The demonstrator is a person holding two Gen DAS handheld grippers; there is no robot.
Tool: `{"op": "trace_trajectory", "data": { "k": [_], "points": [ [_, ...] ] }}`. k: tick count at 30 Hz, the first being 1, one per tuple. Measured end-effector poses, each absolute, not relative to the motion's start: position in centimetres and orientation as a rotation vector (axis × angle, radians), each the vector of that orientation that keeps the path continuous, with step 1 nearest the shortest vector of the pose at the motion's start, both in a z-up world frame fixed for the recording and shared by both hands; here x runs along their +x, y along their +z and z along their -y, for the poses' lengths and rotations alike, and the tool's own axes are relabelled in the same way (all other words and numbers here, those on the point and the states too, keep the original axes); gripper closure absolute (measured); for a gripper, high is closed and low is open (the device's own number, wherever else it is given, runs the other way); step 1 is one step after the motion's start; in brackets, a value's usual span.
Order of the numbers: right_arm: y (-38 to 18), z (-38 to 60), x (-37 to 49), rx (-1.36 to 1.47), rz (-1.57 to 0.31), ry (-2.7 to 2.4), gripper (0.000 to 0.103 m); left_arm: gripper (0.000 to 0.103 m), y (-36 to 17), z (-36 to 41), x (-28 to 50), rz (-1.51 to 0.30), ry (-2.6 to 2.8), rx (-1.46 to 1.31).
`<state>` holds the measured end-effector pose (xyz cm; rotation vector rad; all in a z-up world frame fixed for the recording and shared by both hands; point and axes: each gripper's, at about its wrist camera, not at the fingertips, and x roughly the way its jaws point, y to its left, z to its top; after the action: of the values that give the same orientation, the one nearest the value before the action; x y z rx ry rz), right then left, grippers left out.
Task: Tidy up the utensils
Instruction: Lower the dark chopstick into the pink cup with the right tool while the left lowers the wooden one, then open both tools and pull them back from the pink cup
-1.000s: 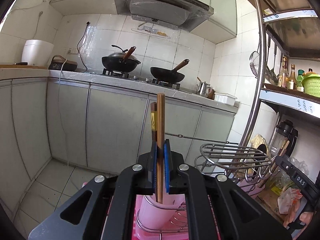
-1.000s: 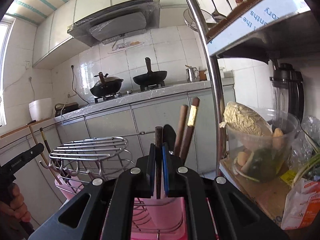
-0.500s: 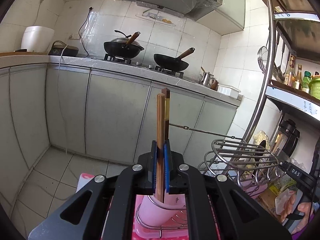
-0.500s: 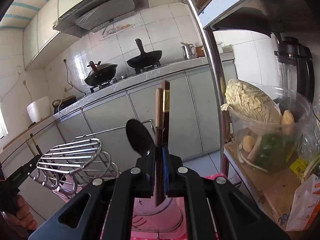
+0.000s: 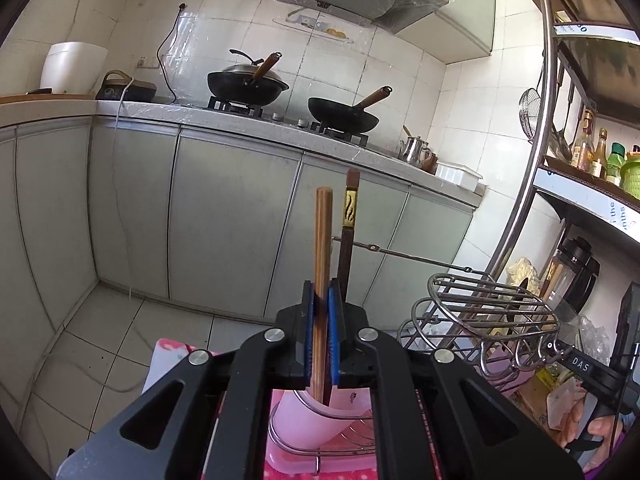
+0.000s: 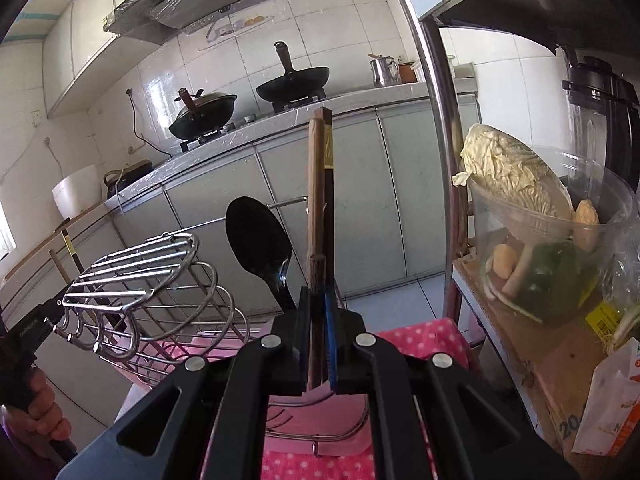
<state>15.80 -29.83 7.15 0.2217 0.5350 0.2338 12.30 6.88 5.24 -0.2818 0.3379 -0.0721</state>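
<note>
1. Two claws in view, each clamped on a utensil. Left claw (image 5: 320, 336): blue pads pinched tight on a light wooden chopstick (image 5: 323, 248), which stands upright with its lower end inside the pink cup (image 5: 308, 420) just below the jaws
2. Right claw (image 6: 318, 336): closed on a dark wooden stick (image 6: 317, 280) with a short rounded top; its lower end reaches down toward the pink holder (image 6: 320, 408)
3. Pink cup sits inside a wire ring on a pink tray; red polka-dot cloth (image 6: 416, 340) lies under the tray on the surface
4. Dark chopstick with gold band (image 5: 348, 224) stands just right of the light one in the left view, outside the pads. In the right view the same two stand close together behind the held stick
5. Black spoon (image 6: 258, 240) stands bowl-up, just left of the right claw
6. Wire rack (image 6: 140, 276) with hooks stands beside the cup; a person's hand (image 6: 40, 412) holds the other tool at the frame's lower left
7. Right side, near: shelf unit with a clear tub of cabbage (image 6: 516, 184) and vegetables, blender (image 6: 604, 120) behind
8. Far: grey cabinets, two woks (image 5: 248, 84) on the stove, kettle (image 5: 414, 148), range hood above
</note>
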Motion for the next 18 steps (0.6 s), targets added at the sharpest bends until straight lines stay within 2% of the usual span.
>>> {"op": "trace_trajectory", "data": {
  "k": [5, 6, 8, 10, 12, 18],
  "points": [
    [7.4, 29.8, 15.5, 0.213, -0.551, 0.239, 0.095, 0.096, 5.2, -7.6, 12.0, -0.353, -0.072, -0.331],
    [7.6, 29.8, 15.3, 0.216, -0.547, 0.244, 0.093, 0.095, 5.3, -7.6, 12.0, -0.356, -0.07, -0.332],
    [7.9, 29.7, 15.1, 0.215, -0.544, 0.25, 0.09, 0.089, 5.4, -7.5, 11.8, -0.36, -0.066, -0.323],
    [8.2, 29.8, 14.7, 0.218, -0.534, 0.252, 0.075, 0.072, 5.7, -7.4, 11.5, -0.36, -0.06, -0.317],
    [8.5, 30.0, 14.3, 0.223, -0.521, 0.251, 0.067, 0.064, 6.0, -7.3, 11.0, -0.349, -0.066, -0.313],
    [9.6, 30.3, 13.1, 0.227, -0.505, 0.269, 0.064, 0.056, 7.3, -6.7, 10.1, -0.337, -0.072, -0.286]
  ]
}}
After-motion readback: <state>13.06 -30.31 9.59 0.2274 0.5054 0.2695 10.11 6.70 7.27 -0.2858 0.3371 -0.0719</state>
